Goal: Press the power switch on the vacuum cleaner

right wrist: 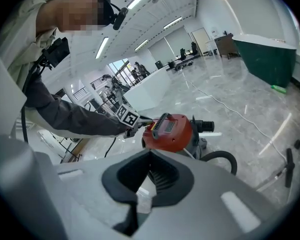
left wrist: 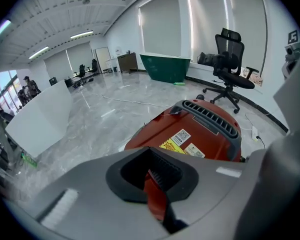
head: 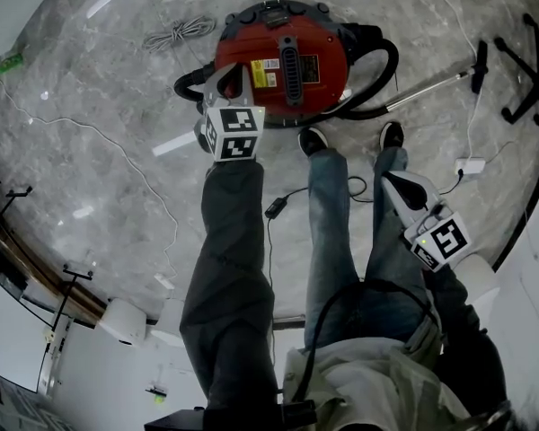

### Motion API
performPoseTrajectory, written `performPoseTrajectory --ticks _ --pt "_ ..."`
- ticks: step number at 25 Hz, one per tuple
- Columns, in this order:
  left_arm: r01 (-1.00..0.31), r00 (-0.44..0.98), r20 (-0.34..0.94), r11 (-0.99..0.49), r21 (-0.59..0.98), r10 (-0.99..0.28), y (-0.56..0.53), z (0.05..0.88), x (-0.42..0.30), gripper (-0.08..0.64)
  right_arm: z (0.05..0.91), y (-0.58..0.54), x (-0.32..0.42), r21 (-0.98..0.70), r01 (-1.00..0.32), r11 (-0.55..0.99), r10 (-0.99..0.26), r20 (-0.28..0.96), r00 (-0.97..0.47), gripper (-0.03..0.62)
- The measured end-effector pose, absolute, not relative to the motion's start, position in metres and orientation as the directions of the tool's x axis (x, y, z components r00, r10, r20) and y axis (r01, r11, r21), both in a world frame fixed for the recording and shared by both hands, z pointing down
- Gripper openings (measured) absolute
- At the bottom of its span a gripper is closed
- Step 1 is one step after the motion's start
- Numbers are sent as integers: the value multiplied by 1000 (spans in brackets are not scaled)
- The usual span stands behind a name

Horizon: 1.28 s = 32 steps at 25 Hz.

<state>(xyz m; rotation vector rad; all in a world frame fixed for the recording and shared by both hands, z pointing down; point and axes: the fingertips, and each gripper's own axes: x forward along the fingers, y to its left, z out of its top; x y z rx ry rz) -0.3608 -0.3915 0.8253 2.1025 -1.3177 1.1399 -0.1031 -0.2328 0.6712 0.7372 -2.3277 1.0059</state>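
The red vacuum cleaner (head: 283,57) stands on the marble floor just beyond the person's shoes. A black grille handle (head: 289,65) and yellow labels sit on its top. I cannot pick out the power switch. My left gripper (head: 226,83) is shut and empty, its tips over the vacuum's left top edge. In the left gripper view the red body (left wrist: 190,134) fills the space straight ahead of the left gripper (left wrist: 150,153). My right gripper (head: 397,182) hangs shut beside the person's leg, away from the vacuum. The right gripper (right wrist: 149,159) view shows the vacuum (right wrist: 169,131) at a distance.
A black hose (head: 382,79) and a metal wand (head: 431,83) run off the vacuum's right side. A coiled cable (head: 180,32) lies to its left, a plug (head: 274,207) and white adaptor (head: 472,164) nearer. An office chair (left wrist: 230,66) stands at right, a green tub (left wrist: 165,66) behind.
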Motion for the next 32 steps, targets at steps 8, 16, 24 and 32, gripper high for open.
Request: performPoseTrajectory --ticks 8,16,24,32 --pt "-882 317 668 -468 -52 -673 -346 766 -353 -2 646 -227 -72 -444 -641 626 -286 634 -719 0" --pt "-926 376 488 -342 161 -788 -250 627 -337 -2 598 -202 23 -230 -664 712 -333 721 -608 0" --pt "-972 204 204 -172 162 -958 -204 458 -336 -2 536 -169 106 -19 -710 704 -488 713 -503 0" --pt "-966 -52 220 104 235 -974 -61 415 -321 -2 485 -88 102 -113 -697 709 -551 527 -647 0"
